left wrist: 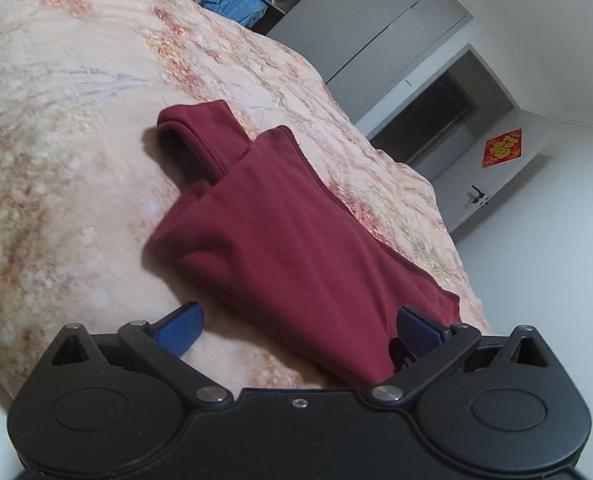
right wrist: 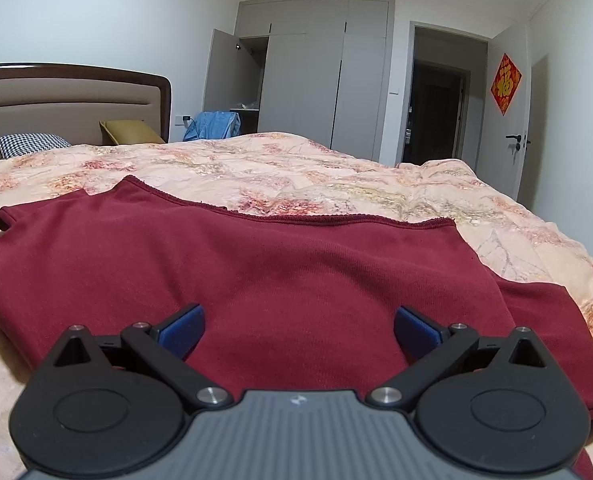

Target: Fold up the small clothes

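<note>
- A bedroom: grey wardrobe [right wrist: 320, 76] against the far wall, one of its doors ajar, a dark doorway [right wrist: 436, 112] beside it, and a red paper ornament [right wrist: 505, 83] on the open room door. A padded headboard [right wrist: 68, 100] and two pillows sit at the far left.
- The work surface is the bed, covered by a peach floral quilt [right wrist: 296, 168].
- The dark red garment [right wrist: 288, 272] lies flat on the quilt just in front of me. In the left wrist view the garment [left wrist: 296, 240] looks already doubled over, with a narrower part, a sleeve or collar I cannot tell which, sticking out at its far end.
- My left gripper [left wrist: 298, 322] has its fingers spread wide, holding nothing. One blue pad [left wrist: 180, 328] rests over bare quilt, the other sits at the near edge of the cloth.
- My right gripper [right wrist: 298, 324] is likewise released, fingers apart, both pads hovering low over the middle of the red cloth.
- My judgement: I am between folds. One fold seems laid, and neither hand has a grip for another yet.
- Next I would need to bring each pair of fingers down onto an edge or corner, pinch through all layers, and lift evenly.
- The risk is catching only the top layer, which would undo the fold.
</note>
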### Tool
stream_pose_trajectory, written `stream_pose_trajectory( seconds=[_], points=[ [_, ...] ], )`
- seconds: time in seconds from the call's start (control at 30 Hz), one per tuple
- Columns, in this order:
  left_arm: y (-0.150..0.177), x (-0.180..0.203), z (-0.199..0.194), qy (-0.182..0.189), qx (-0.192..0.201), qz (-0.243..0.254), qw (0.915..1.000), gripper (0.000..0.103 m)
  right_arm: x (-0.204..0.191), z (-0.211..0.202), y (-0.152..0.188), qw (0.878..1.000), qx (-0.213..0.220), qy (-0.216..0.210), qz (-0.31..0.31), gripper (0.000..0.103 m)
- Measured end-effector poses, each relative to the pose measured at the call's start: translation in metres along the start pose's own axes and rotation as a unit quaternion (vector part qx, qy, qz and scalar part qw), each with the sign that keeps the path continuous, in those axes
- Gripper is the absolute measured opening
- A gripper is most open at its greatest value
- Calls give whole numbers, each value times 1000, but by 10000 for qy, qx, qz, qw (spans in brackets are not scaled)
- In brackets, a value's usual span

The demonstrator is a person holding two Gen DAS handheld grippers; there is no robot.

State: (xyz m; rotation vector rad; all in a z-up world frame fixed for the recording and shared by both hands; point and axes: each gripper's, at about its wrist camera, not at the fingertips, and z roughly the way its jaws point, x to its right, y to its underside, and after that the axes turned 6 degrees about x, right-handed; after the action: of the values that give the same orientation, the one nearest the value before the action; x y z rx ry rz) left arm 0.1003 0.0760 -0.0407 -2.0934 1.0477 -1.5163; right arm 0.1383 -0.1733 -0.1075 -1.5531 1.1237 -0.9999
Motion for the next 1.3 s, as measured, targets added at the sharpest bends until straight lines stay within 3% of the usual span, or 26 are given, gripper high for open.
stream_pose_trajectory(
  seconds=[0.93,1.07,1.3],
  points=[
    [-47,-5,66,-334,382,-203,9985,102,1,1,0,10000,-1,-19,17,103],
    [-47,0,67,-504,409,25,9979,94,1,1,0,10000,2,-29,31,103],
    [-46,-1,66,-609,406,161,9972,88,0,1,1,10000,9,-52,65,103]
  ],
)
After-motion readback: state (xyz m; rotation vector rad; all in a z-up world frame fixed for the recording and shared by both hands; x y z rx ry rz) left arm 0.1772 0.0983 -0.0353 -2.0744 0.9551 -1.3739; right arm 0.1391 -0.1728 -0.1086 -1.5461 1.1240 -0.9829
